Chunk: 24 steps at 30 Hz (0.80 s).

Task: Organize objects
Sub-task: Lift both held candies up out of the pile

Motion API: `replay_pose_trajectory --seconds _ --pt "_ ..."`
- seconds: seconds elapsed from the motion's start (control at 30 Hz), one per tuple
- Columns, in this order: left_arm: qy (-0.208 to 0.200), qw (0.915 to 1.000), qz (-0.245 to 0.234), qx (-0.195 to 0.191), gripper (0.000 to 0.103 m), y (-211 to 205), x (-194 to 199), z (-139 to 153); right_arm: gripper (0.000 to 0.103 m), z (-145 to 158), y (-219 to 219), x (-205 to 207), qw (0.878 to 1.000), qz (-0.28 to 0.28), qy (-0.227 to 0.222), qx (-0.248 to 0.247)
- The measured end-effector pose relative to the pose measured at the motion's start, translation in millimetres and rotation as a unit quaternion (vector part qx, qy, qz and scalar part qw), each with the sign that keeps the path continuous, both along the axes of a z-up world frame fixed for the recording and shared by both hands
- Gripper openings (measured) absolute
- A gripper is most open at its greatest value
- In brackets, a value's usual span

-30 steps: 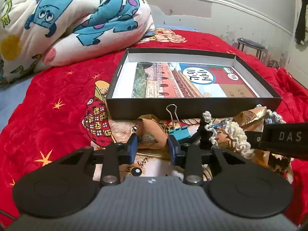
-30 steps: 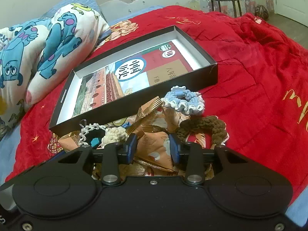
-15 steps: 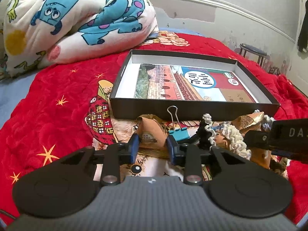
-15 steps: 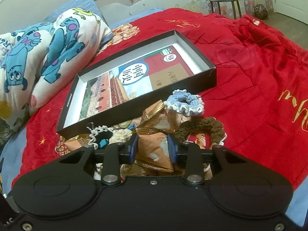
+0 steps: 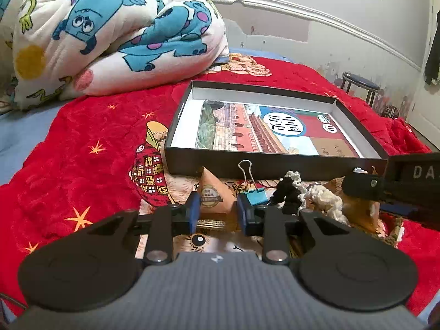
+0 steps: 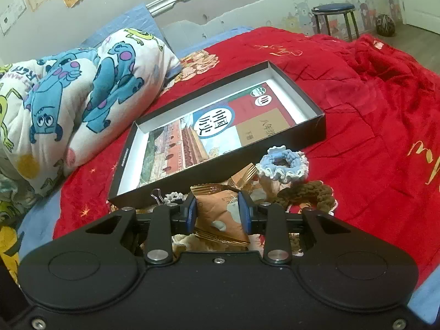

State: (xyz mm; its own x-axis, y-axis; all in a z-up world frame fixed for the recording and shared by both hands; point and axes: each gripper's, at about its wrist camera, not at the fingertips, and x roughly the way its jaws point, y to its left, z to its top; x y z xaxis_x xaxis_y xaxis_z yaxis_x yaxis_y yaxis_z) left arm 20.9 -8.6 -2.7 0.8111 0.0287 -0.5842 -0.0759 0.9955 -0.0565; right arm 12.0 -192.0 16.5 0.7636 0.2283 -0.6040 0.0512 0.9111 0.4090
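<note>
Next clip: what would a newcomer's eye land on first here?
The shallow black box on the red bedspread, holding only a book. Before it lies a jumble of snack packets and scrunchies; the right gripper pinches an orange packet. A cartoon-print duvet is heaped behind.

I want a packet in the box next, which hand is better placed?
Right. The right gripper is shut on an orange snack packet, lifted near the black box.

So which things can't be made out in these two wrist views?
- Left wrist view: whether the left gripper pads press the triangular orange packet; the near part is hidden behind the fingers.
- Right wrist view: blue binder clip's body, hidden by the right gripper.
- Both views: small print on the book in the black box, too small.
</note>
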Motion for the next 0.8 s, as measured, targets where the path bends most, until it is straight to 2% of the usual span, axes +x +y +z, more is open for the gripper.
replay_pose_trajectory --seconds 0.53,0.6,0.7,0.8 --pt "0.001 1.0 -0.002 0.004 0.028 -1.2 0.0 0.5 0.03 3.8 -1.7 -2.6 1.0 -0.007 -0.008 0.001" --pt "-0.001 1.0 -0.003 0.0 0.016 -0.6 -0.1 1.6 0.03 4.4 -3.2 -3.6 1.0 -0.007 -0.013 0.007" --pt "-0.004 0.9999 -0.007 -0.009 0.016 0.7 -0.9 3.6 0.03 5.7 -4.6 -4.8 1.0 -0.005 -0.021 0.02" --pt "0.005 1.0 -0.008 -0.001 0.017 -1.2 0.8 0.2 0.03 9.3 -4.6 -6.9 0.999 0.0 -0.036 0.028"
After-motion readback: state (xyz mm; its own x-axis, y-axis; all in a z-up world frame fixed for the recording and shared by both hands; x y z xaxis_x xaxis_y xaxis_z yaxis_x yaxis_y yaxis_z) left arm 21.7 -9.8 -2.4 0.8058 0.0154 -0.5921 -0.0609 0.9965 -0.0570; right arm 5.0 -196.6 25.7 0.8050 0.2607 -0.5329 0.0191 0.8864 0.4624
